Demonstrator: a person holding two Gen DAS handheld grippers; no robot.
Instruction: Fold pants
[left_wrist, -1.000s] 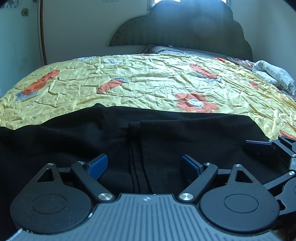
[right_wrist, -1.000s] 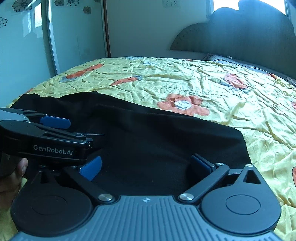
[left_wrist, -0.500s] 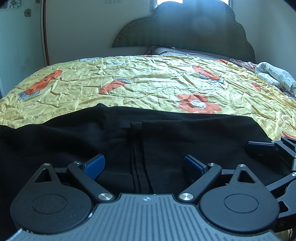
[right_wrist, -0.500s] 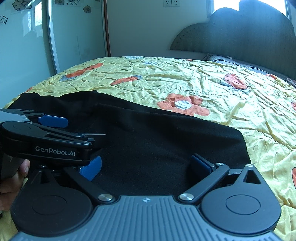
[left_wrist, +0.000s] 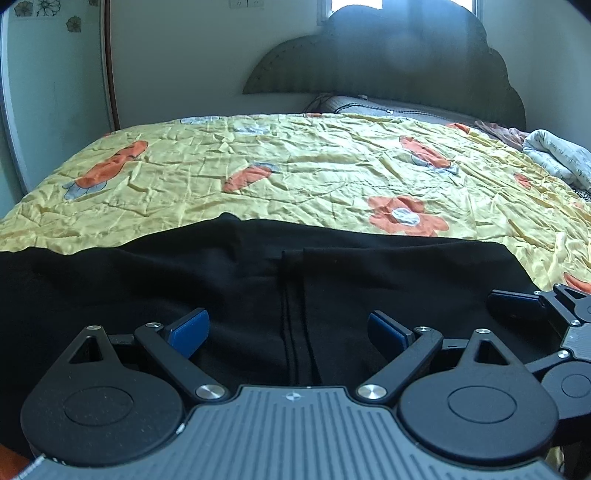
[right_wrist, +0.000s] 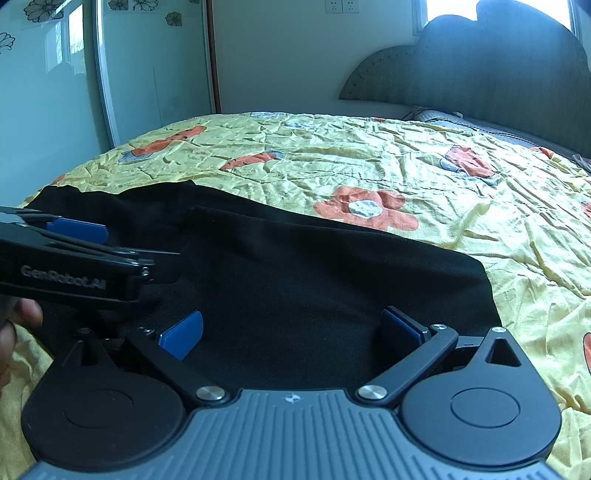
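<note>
The black pants (left_wrist: 258, 295) are spread flat across the lower half of both frames, on the bed's yellow floral bedspread (left_wrist: 314, 166), presumably so an edge can be lifted. The left gripper (left_wrist: 288, 328) and right gripper (right_wrist: 291, 328) are held low over the cloth, fingers apart, nothing clamped, seemingly placed for a two-point grasp.

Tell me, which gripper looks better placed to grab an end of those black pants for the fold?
Probably the right gripper: open over the black pants, near their end edge. The left gripper, also open, hovers over mid-cloth.
</note>
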